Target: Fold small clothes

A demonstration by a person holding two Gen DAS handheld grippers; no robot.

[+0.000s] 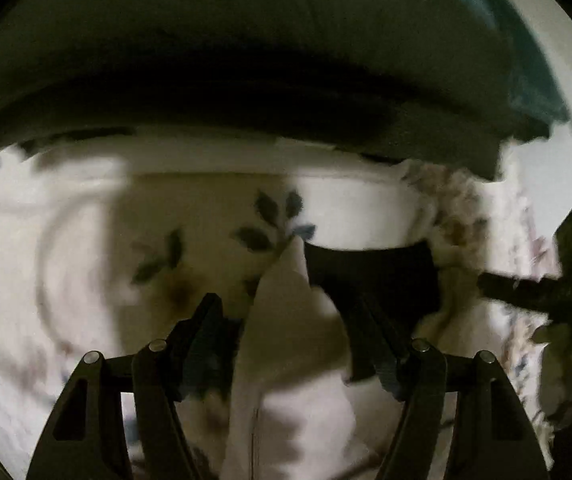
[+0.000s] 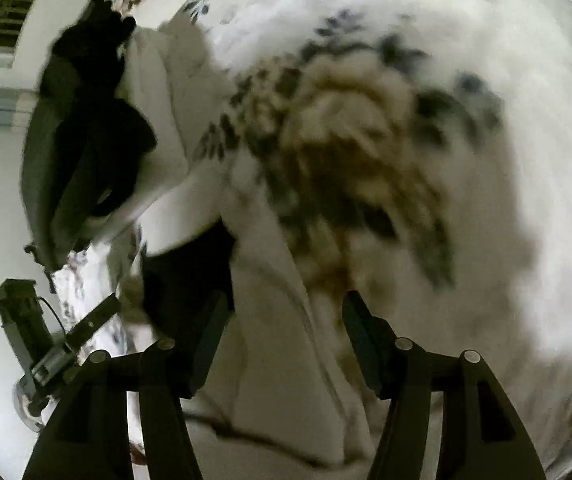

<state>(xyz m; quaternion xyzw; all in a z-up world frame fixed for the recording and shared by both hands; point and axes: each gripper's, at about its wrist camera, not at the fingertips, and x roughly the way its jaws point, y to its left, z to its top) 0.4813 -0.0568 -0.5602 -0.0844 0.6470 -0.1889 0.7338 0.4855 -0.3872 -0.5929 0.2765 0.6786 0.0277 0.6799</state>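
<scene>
A small white garment [image 1: 286,344] with a black band [image 1: 374,276] lies on a white flowered sheet [image 1: 85,248]. My left gripper [image 1: 286,308] is open, its fingers [image 1: 205,320] on either side of a raised white fold of the garment. In the right wrist view the same white garment [image 2: 269,360] with its black part [image 2: 185,276] runs between the spread fingers [image 2: 213,320] of my right gripper [image 2: 286,304], which is open just above it. The other gripper [image 2: 45,344] shows at the lower left there. Both views are blurred.
The sheet has a large brown and dark flower print [image 2: 346,140]. A dark cushion or headboard edge [image 1: 245,92] rises behind the sheet. A dark cloth [image 2: 93,120] lies at the left. A white wall and window frame [image 1: 558,80] stand at the right.
</scene>
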